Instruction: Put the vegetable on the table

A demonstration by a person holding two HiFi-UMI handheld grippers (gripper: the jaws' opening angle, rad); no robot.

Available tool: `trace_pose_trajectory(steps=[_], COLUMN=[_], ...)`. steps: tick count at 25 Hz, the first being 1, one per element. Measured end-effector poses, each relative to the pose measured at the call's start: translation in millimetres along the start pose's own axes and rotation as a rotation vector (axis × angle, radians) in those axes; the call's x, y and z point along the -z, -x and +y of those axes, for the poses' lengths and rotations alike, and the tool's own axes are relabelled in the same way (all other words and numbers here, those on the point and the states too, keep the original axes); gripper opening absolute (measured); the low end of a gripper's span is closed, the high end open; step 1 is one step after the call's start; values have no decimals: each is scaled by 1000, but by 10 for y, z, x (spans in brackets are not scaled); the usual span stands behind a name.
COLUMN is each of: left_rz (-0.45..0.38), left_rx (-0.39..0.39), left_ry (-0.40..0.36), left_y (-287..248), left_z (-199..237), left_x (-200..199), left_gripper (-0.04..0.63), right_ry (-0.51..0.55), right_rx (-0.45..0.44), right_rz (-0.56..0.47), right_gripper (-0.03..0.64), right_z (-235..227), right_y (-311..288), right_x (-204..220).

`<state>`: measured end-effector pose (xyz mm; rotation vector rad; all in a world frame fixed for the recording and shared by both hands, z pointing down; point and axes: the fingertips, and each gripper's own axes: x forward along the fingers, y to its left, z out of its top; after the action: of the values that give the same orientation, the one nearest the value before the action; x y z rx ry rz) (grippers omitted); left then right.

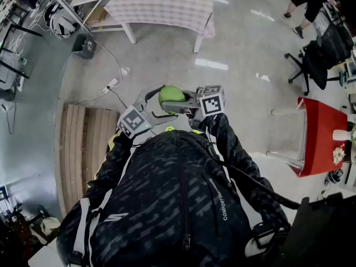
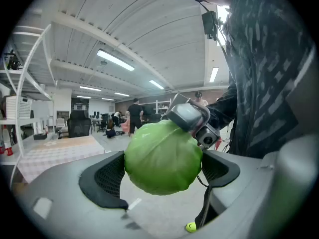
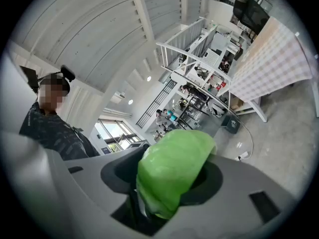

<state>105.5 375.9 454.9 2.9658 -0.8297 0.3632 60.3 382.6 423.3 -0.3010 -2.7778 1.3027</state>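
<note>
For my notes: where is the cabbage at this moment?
Head view, centre: the cabbage is held by the right gripper, between the jaws of the left gripper, above the floor.

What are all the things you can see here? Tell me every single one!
cabbage: one, green, held up in front of the person.
checked table: one, white legs and pale checked cloth, far across the floor.
red table: one, red, at the right.
office chair: one, black, beyond the red table.
wooden pallet: one, pale wood, on the floor at the left.
bin: one, grey, on the floor left of the checked table.
power strip: one, white, on the floor with its cable.
other person: one, dark clothes, top right.
backpack: one, black, against the person's body.
left gripper: one, grey, jaws wide apart around the cabbage.
right gripper: one, grey, clamped on the cabbage.
</note>
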Motion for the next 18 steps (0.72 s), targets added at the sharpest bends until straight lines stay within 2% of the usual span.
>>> trace_pose_trajectory(steps=[18], left_rz=[-10], left_rx=[-24], left_ry=[23], left_y=[94], left_z=[-58], left_x=[-42], left_gripper=[479], right_ry=[7], right_rx=[-3], right_rz=[14], right_gripper=[196], right_z=[73], right_y=[-64], right_x=[43])
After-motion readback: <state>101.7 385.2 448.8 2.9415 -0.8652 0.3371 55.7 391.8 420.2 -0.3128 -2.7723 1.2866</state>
